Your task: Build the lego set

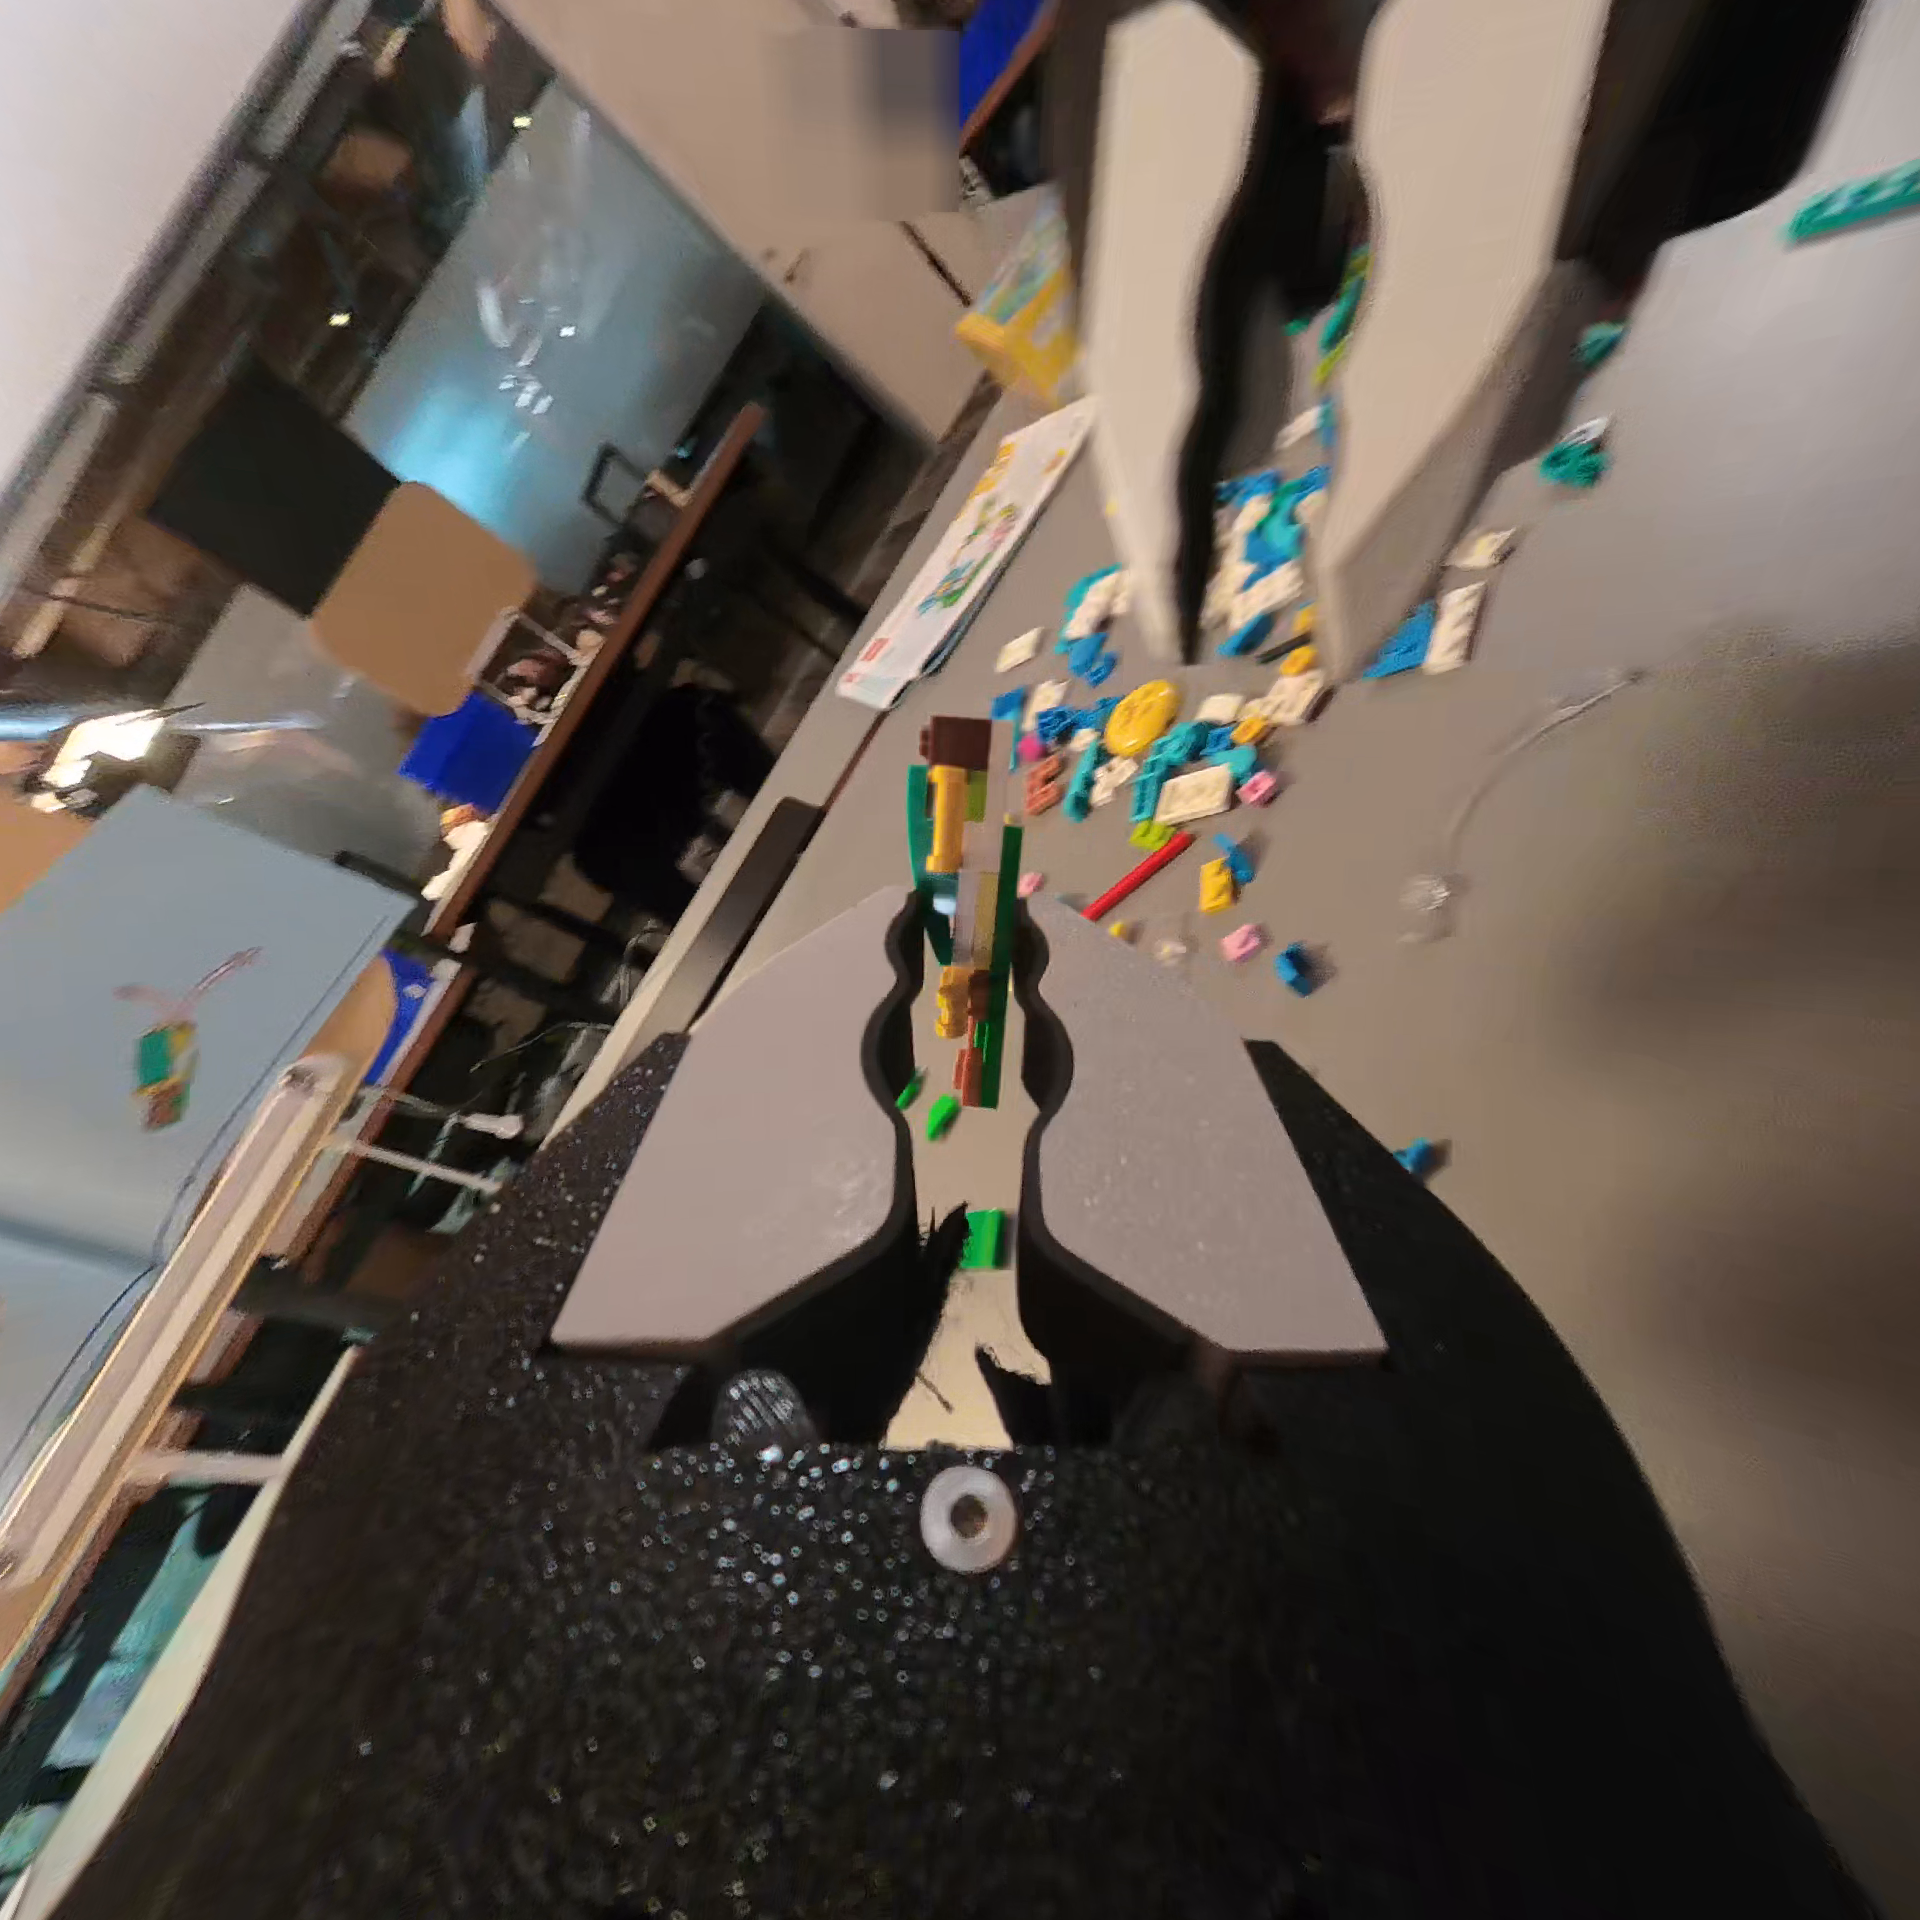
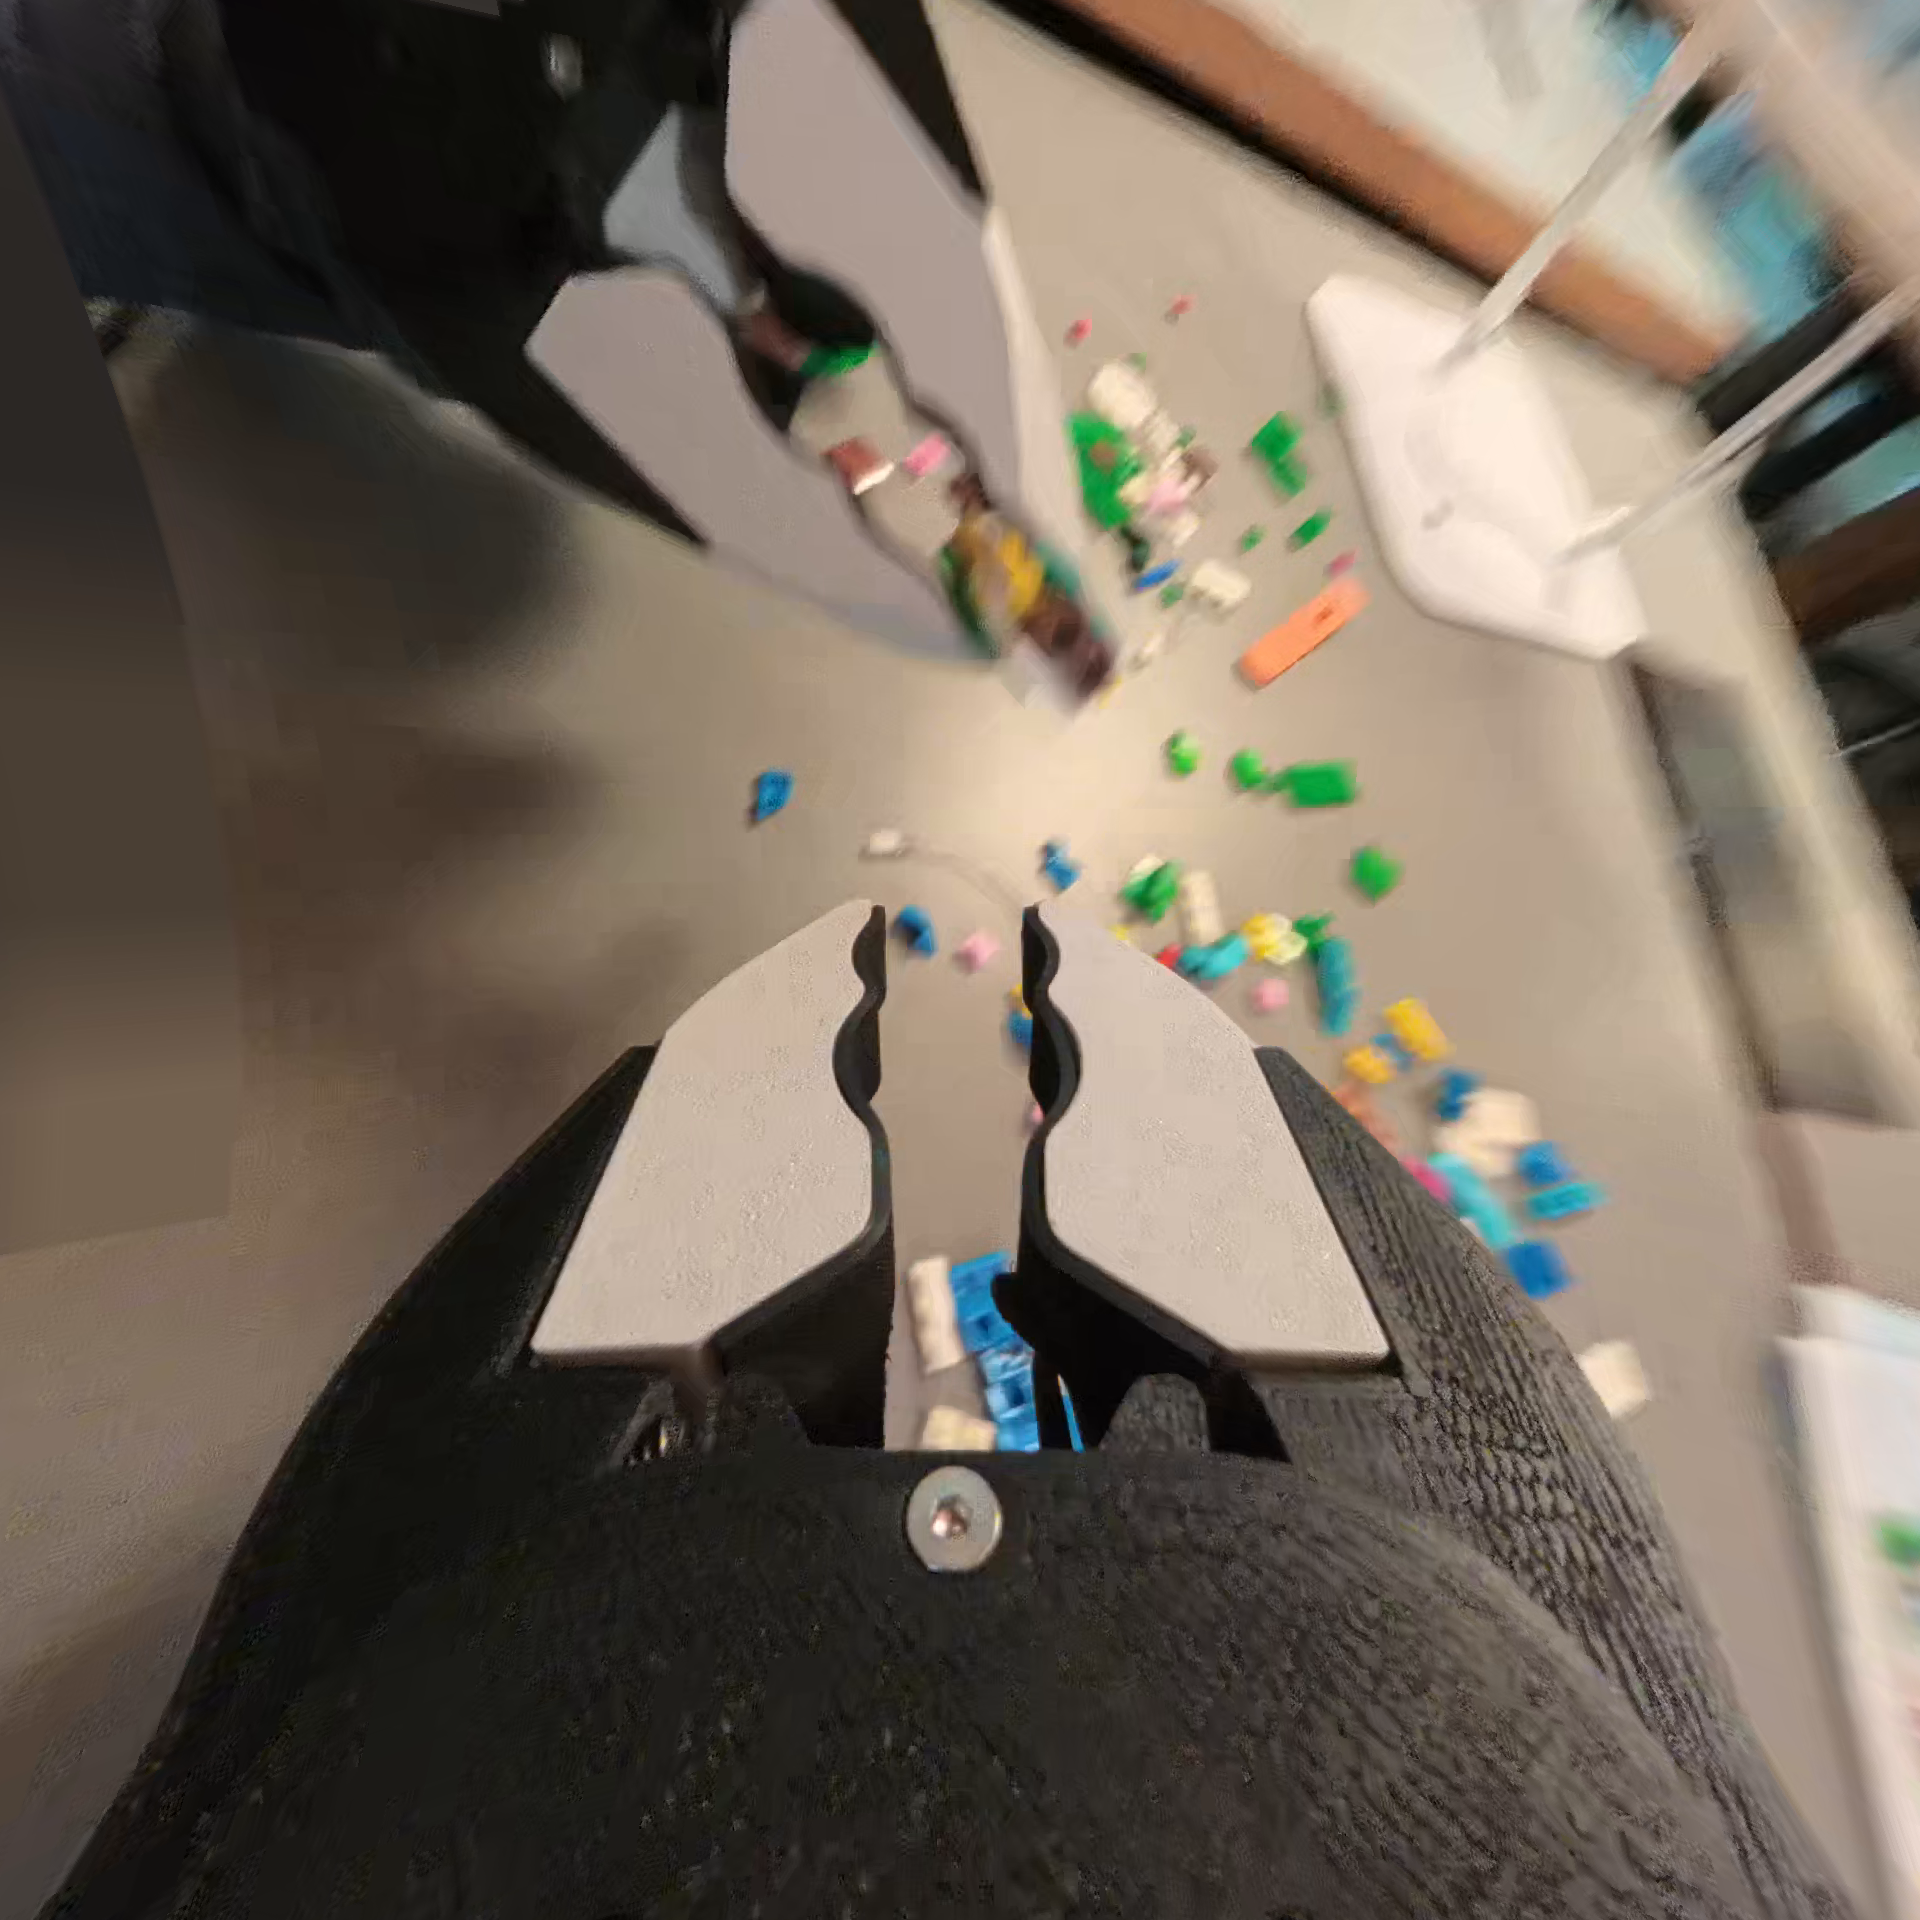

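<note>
Between the left tongs, the partly built lego model is pinched above the worktop. At 1 o'clock, the right tongs hang spread and empty over loose bricks.

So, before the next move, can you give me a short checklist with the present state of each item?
1. Left hand-held gripper holds the partly built lego model: ok, fingers closed on it.
2. Right hand-held gripper free for a piece: ok, open and empty.
3. Loose lego pieces within view on the grey table: ok.
4. Instruction booklet on the table: ok, though the page is unreadable.
5. Which piece comes next: cannot tell.
6. Sharp view: not ok, the right wrist view is blurred.
</note>
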Demonstrator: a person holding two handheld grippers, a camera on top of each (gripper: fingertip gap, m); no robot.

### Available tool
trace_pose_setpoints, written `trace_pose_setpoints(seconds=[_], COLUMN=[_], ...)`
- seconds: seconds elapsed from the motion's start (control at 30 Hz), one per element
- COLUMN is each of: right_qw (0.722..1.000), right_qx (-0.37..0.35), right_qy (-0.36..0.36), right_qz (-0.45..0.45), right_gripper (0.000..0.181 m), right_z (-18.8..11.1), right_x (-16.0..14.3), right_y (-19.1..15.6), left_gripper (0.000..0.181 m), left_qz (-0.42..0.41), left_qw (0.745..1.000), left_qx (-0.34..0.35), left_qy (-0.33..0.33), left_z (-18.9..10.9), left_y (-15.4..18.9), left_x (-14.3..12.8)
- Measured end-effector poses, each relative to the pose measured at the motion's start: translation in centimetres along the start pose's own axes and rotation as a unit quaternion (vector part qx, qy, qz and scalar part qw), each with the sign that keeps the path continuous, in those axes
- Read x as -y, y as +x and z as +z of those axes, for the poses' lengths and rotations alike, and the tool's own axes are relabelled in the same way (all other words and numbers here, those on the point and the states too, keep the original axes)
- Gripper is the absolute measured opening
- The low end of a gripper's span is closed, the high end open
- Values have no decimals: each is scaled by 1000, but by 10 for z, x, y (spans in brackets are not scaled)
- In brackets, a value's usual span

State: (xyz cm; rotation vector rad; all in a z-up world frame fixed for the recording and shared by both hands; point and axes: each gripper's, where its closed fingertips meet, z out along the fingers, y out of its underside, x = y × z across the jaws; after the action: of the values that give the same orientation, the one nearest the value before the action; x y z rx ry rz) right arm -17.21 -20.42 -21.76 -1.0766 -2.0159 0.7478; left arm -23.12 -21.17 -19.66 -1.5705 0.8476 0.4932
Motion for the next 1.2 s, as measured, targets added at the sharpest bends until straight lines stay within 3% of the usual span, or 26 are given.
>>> trace_pose_setpoints(seconds=[0.03,0.13,0.27,0.4,0.5,0.6,0.73,0.97,1.1,1.2], right_qw=[999,997,992,987,985,982,949,904,910,956], right_qx=[25,69,118,149,162,155,186,229,225,157], right_qy=[-15,-45,-38,-37,-29,65,219,329,316,187], right_qz=[18,8,28,45,56,86,129,150,148,160], right_gripper=[24,21,20,6,6,5,4,4,4,4], right_z=[4,20,38,46,45,31,-5,-34,-33,-9], right_x=[-13,-38,-43,-45,-43,-21,13,34,34,4], right_y=[-5,-20,-29,-29,-30,-25,-24,-23,-23,-11], left_gripper=[15,15,15,15,15,15,15,15,15,15], left_qz=[1,21,48,21,-1,13,60,86,88,89], left_qw=[1000,1000,999,999,1000,999,995,991,992,992], left_qx=[15,23,26,22,19,28,61,55,41,30], left_qy=[-1,1,5,11,21,31,54,85,85,79], left_z=[1,3,5,5,4,3,0,-3,-2,0], left_y=[-3,2,7,8,7,7,6,16,21,24], left_x=[-5,-13,-14,-20,-21,-18,-6,4,4,2])
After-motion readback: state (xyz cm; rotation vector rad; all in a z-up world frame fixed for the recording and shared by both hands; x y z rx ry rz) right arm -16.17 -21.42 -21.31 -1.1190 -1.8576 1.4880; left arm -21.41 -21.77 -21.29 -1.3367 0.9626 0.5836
